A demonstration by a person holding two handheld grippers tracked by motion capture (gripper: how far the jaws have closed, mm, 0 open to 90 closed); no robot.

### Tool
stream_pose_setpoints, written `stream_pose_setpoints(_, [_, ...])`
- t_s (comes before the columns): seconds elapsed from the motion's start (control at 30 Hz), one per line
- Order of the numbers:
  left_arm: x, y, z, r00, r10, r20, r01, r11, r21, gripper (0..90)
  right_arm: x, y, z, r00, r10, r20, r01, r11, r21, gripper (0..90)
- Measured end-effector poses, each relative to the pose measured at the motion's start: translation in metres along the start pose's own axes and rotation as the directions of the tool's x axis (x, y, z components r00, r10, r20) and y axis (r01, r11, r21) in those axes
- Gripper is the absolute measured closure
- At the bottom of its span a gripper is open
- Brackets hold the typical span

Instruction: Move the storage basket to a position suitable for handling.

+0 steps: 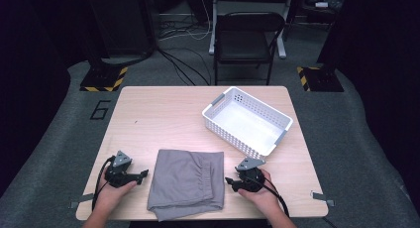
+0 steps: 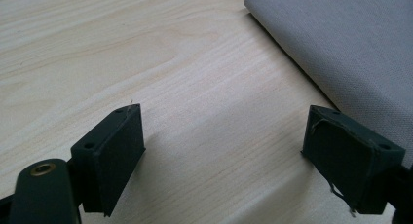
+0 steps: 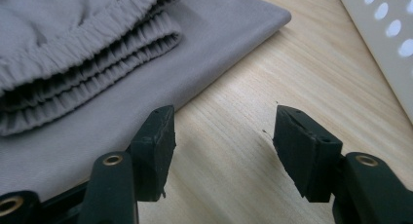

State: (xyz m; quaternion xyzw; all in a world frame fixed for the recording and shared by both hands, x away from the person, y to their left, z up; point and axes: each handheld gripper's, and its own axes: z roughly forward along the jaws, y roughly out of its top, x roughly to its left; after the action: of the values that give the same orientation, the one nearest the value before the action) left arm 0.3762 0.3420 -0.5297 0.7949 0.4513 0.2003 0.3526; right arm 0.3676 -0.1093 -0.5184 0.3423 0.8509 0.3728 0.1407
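Observation:
A folded grey garment [image 1: 186,183] with an elastic waistband lies on the wooden table [image 1: 163,119] near its front edge. My left gripper [image 1: 144,173] rests just left of the cloth, jaws wide apart over bare wood; the garment [image 2: 350,48] shows beyond its right jaw. My right gripper [image 1: 229,181] sits at the cloth's right edge, open with nothing between its jaws. In the right gripper view the garment's [image 3: 97,53] gathered waistband lies ahead, and the left jaw hangs over the cloth's edge.
A white perforated basket [image 1: 247,120] stands empty at the back right of the table; its wall [image 3: 384,34] is close to my right gripper. A black folding chair [image 1: 246,39] and cables are on the floor beyond the table.

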Motion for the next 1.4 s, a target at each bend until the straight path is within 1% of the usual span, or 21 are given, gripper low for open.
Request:
stream_pose_setpoints(0.13, [0.000,0.000,0.000,1.0000,-0.002,-0.003,0.002,1.0000,0.001,14.5,0.000,0.003,-0.003,0.9998,0.020,0.003,-0.020,1.000,-0.001,42.2])
stream_pose_setpoints(0.17, [-0.001,0.000,0.001,1.0000,-0.005,-0.006,0.005,0.9999,-0.009,14.4,0.000,0.006,-0.007,0.9996,0.029,-0.002,-0.029,1.000,0.000,43.4])
stream_pose_setpoints(0.23, [-0.001,0.000,0.001,1.0000,-0.005,-0.008,0.005,0.9999,-0.009,14.4,0.002,0.010,-0.011,0.9993,0.038,0.000,-0.038,0.999,0.006,45.1])
stream_pose_setpoints(0.27, [-0.001,0.000,0.000,1.0000,-0.004,-0.002,0.004,1.0000,0.000,14.3,0.002,0.013,-0.013,0.9995,0.033,0.000,-0.033,0.999,0.010,45.8])
stream_pose_setpoints(0.33, [-0.001,0.000,0.001,1.0000,-0.004,-0.003,0.004,1.0000,-0.001,14.2,0.004,0.018,-0.019,0.9997,0.025,-0.006,-0.025,1.000,-0.005,47.5])
stream_pose_setpoints(0.4, [-0.001,0.000,0.001,1.0000,-0.003,-0.003,0.003,1.0000,-0.001,14.1,0.004,0.024,-0.025,0.9993,0.034,-0.016,-0.034,0.999,-0.009,49.9])
stream_pose_setpoints(0.43, [-0.002,0.000,0.001,0.9999,-0.008,-0.010,0.008,0.9999,-0.011,14.1,0.003,0.027,-0.028,0.9992,0.035,-0.017,-0.035,0.999,-0.010,51.0])
stream_pose_setpoints(0.5, [-0.002,0.000,0.001,0.9999,-0.013,-0.011,0.013,0.9998,-0.012,14.1,0.000,0.032,-0.032,0.9997,0.025,-0.006,-0.025,0.999,-0.020,51.6])
stream_pose_setpoints(0.53, [-0.003,-0.001,0.002,0.9998,-0.012,-0.013,0.012,0.9998,-0.014,14.1,-0.001,0.036,-0.035,0.9998,0.020,0.001,-0.020,1.000,-0.013,51.7])
stream_pose_setpoints(0.6, [-0.003,0.000,0.001,0.9998,-0.013,-0.013,0.013,0.9999,-0.010,14.1,-0.007,0.041,-0.038,0.9997,0.006,0.022,-0.006,1.000,-0.022,51.7])
stream_pose_setpoints(0.7, [-0.003,0.000,0.001,0.9999,-0.012,-0.013,0.012,0.9999,-0.009,14.1,-0.014,0.047,-0.041,0.9991,0.023,0.036,-0.021,0.999,-0.036,49.2])
stream_pose_setpoints(0.73, [-0.003,0.000,0.001,0.9999,-0.012,-0.013,0.012,0.9999,-0.009,14.2,-0.017,0.049,-0.042,0.9992,0.021,0.035,-0.020,0.999,-0.042,48.2])
stream_pose_setpoints(0.8, [-0.003,0.000,0.001,0.9998,-0.015,-0.010,0.015,0.9999,-0.008,14.2,-0.019,0.053,-0.044,0.9987,0.045,0.022,-0.044,0.998,-0.051,46.4])
stream_pose_setpoints(0.87, [-0.003,0.000,0.001,0.9998,-0.015,-0.011,0.015,0.9998,-0.009,14.3,-0.021,0.057,-0.047,0.9984,0.056,0.011,-0.055,0.996,-0.064,45.8])
stream_pose_setpoints(0.9, [-0.003,0.000,0.001,0.9998,-0.015,-0.013,0.015,0.9998,-0.011,14.2,-0.022,0.059,-0.048,0.9980,0.061,0.014,-0.060,0.996,-0.072,45.4])
stream_pose_setpoints(0.97, [-0.003,-0.001,0.001,0.9998,-0.014,-0.014,0.014,0.9998,-0.013,14.2,-0.024,0.063,-0.051,0.9986,0.047,0.026,-0.045,0.996,-0.073,44.4])
stream_pose_setpoints(1.07, [-0.003,-0.001,0.001,0.9998,-0.014,-0.014,0.014,0.9998,-0.014,14.2,-0.029,0.068,-0.053,0.9979,0.048,0.044,-0.045,0.997,-0.068,41.6])
stream_pose_setpoints(1.2, [-0.003,0.000,0.001,0.9998,-0.013,-0.014,0.013,0.9999,-0.010,14.2,-0.042,0.070,-0.057,0.9933,0.096,0.064,-0.092,0.994,-0.066,39.9])
stream_pose_setpoints(1.23, [-0.003,0.000,0.001,0.9998,-0.013,-0.014,0.013,0.9999,-0.010,14.2,-0.046,0.071,-0.058,0.9928,0.099,0.067,-0.095,0.993,-0.069,39.2])
stream_pose_setpoints(1.33, [-0.003,0.000,0.001,0.9998,-0.013,-0.013,0.013,0.9999,-0.010,14.2,-0.054,0.071,-0.063,0.9859,0.139,0.093,-0.132,0.988,-0.079,38.1])
stream_pose_setpoints(1.4, [-0.003,0.000,0.001,0.9998,-0.013,-0.013,0.013,0.9999,-0.011,14.2,-0.060,0.070,-0.066,0.9832,0.142,0.115,-0.132,0.987,-0.089,37.3])
